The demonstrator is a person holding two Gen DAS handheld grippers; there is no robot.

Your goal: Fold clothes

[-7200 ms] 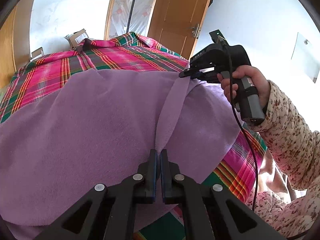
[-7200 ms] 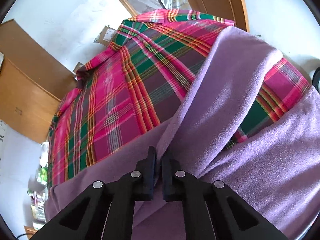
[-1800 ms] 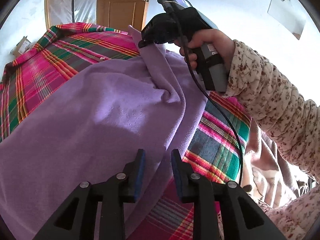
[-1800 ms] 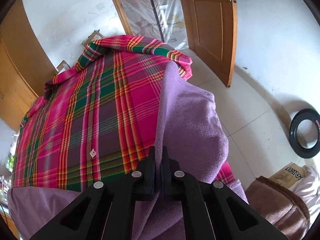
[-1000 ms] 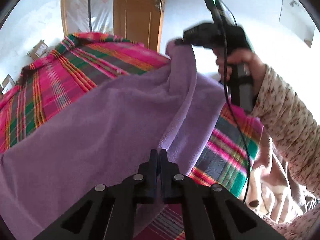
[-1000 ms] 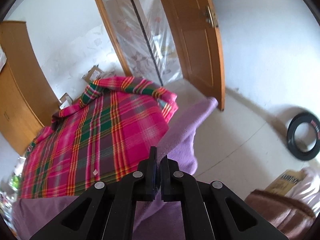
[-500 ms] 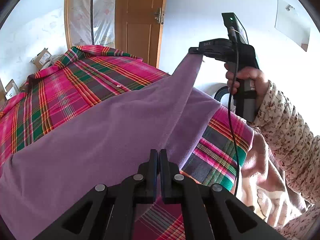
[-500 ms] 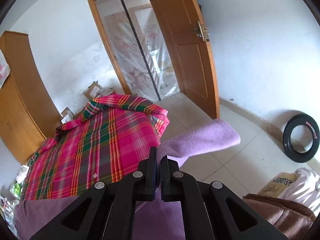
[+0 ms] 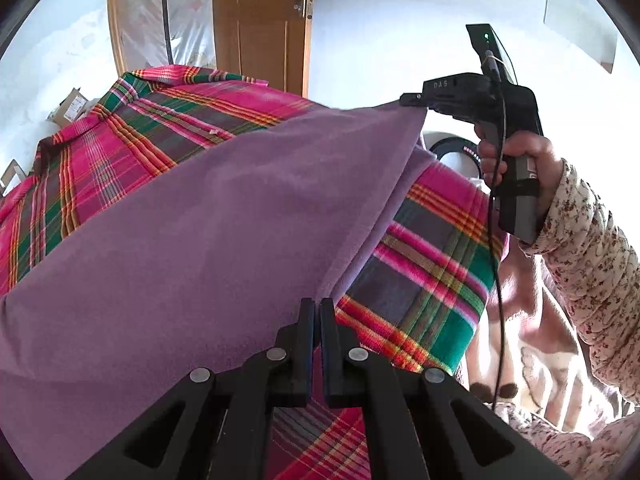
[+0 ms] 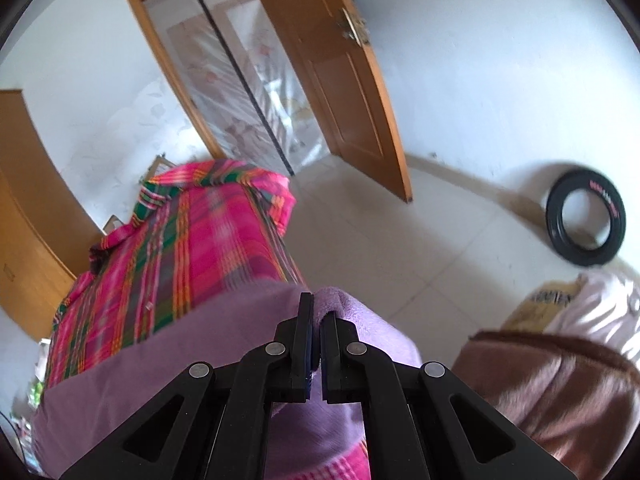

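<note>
A purple fleece cloth lies over a bed with a pink-and-green plaid cover. My left gripper is shut on the cloth's near edge. In the left wrist view my right gripper, held by a hand in a floral sleeve, pinches a far corner and lifts it, so the edge between the two is stretched taut. In the right wrist view the right gripper is shut on the purple cloth, which bulges over its fingers.
A wooden door stands open beyond the bed. A black ring leans against the white wall on the tiled floor. A brown blanket and pale bundle lie at the right. Cardboard boxes sit beside the bed's far side.
The left gripper opened, then shut again on the cloth's edge. The right gripper lifted its corner up and outward to the right, pulling the edge straight between the two grippers.
</note>
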